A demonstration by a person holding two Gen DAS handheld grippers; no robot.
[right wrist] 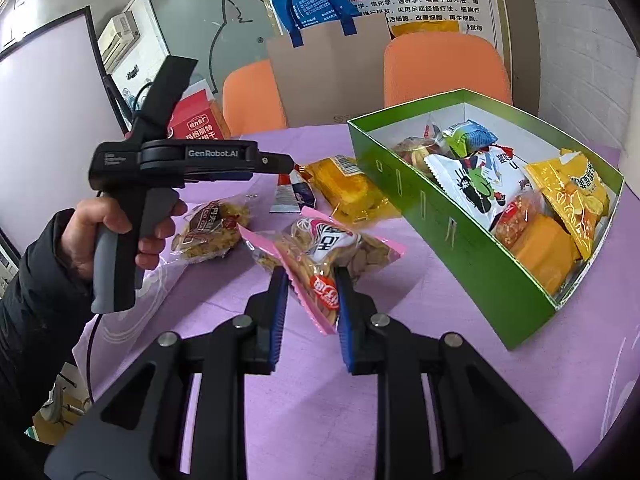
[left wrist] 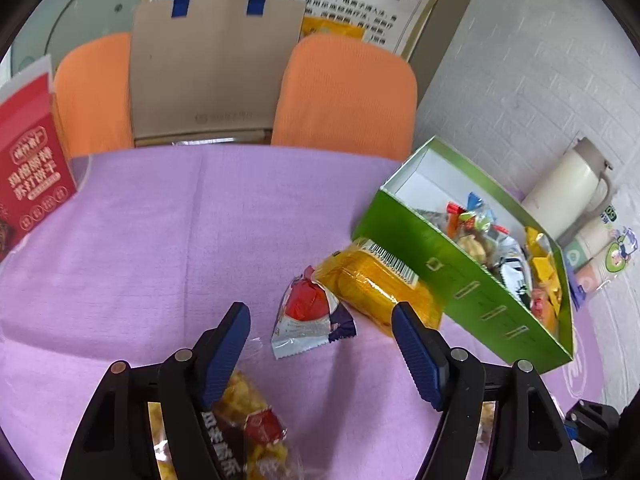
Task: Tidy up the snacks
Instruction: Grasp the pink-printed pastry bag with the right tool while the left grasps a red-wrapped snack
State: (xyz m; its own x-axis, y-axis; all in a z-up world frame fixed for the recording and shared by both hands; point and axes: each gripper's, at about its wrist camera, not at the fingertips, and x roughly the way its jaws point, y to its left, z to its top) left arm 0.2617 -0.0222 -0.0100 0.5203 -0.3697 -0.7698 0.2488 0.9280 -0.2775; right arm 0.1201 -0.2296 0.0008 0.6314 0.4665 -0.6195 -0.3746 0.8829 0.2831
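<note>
Right wrist: right hand-held gripper (right wrist: 310, 296) clamps a pink snack bag (right wrist: 320, 256)
Left hand-held gripper (left wrist: 322, 318) gapes wide, red-and-white packet (left wrist: 308, 316) between its fingers on the tabletop (left wrist: 140, 248)

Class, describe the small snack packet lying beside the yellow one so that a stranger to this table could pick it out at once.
Start at the open green cardboard box on the purple tablecloth. Against its long outer wall lies a yellow plastic-wrapped cake packet with a barcode; at that packet's near end lies the small white foil packet with a red centre. It alone has a red centre and a purple corner.
</note>
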